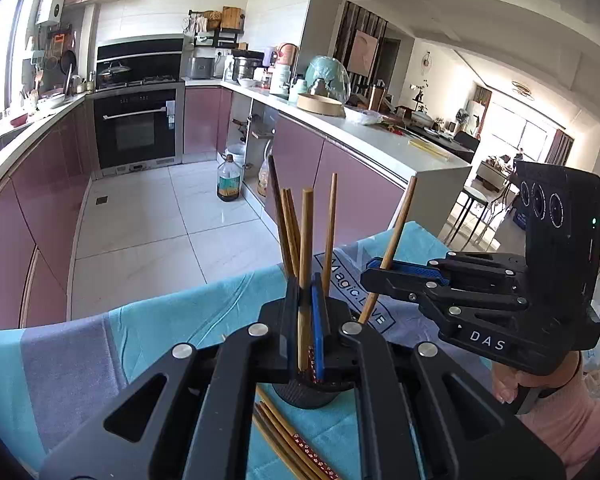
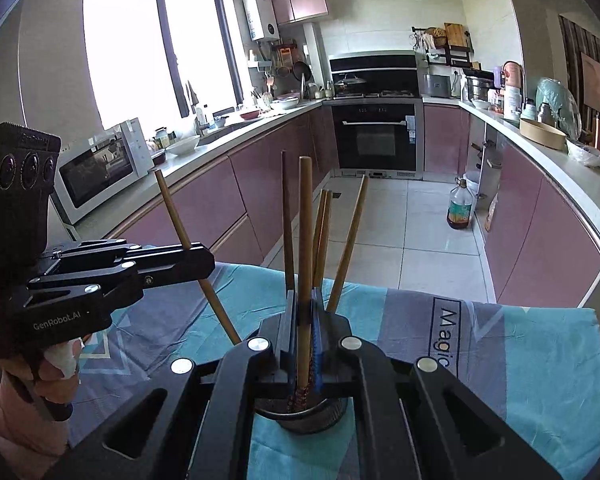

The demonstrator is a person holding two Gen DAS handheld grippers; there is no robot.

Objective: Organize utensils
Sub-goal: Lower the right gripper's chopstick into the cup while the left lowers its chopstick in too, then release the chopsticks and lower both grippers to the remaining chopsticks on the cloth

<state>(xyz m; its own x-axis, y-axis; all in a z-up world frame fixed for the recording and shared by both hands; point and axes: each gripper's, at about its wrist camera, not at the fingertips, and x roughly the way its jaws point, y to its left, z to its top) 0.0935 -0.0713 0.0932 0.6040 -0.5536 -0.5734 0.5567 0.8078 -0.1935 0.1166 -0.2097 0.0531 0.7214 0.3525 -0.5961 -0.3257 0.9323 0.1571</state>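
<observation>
Both tools are pinching one chopstick each over the dark holder (image 1: pixel 306 394): left tool (image 1: pixel 306 312), right tool (image 2: pixel 306 320). Spare chopsticks (image 1: pixel 292 440) are lying just beside it (nearer side). A tilted entry risks tipping the holder.

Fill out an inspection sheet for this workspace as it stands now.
Surface: table under a blue and grey cloth.
Job's things: dark holder with several chopsticks standing in it; loose chopsticks lying on the cloth beside it.
Clutter: nothing seen on the cloth.
Grippers: left gripper has its jaws shut on one chopstick above the holder; right gripper has its jaws shut on another chopstick.
Cables: nothing seen.
Surroundings: kitchen with pink cabinets, oven, microwave, oil bottle on the tiled floor.
</observation>
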